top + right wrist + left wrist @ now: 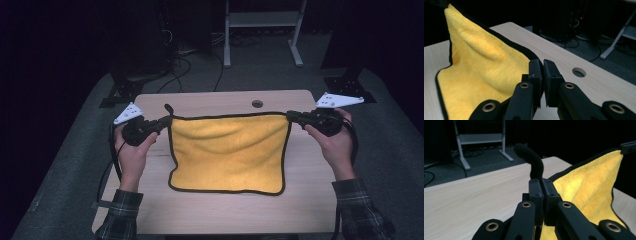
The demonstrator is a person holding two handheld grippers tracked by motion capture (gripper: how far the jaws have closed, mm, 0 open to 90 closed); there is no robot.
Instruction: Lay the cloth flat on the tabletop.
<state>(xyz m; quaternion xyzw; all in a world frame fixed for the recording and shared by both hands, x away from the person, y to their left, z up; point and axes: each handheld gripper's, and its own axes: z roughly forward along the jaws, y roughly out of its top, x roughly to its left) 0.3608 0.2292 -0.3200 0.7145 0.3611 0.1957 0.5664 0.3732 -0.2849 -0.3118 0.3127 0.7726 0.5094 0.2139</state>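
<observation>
A yellow cloth (227, 152) with a black hem hangs stretched between both grippers above the wooden table (210, 210), its near edge still resting on the tabletop. My left gripper (166, 120) is shut on the cloth's far left corner, and a black tip of hem (531, 161) curls up past its jaws. My right gripper (291, 116) is shut on the far right corner. In the left gripper view the cloth (589, 187) slopes away to the right of my left gripper (541, 182). In the right gripper view the cloth (481, 67) falls to the left of my right gripper (541, 63).
A round hole (257, 103) is cut in the table near its far edge, also seen as a hole (579, 72) in the right gripper view. A white metal stand (262, 22) and cables lie on the dark floor beyond the table.
</observation>
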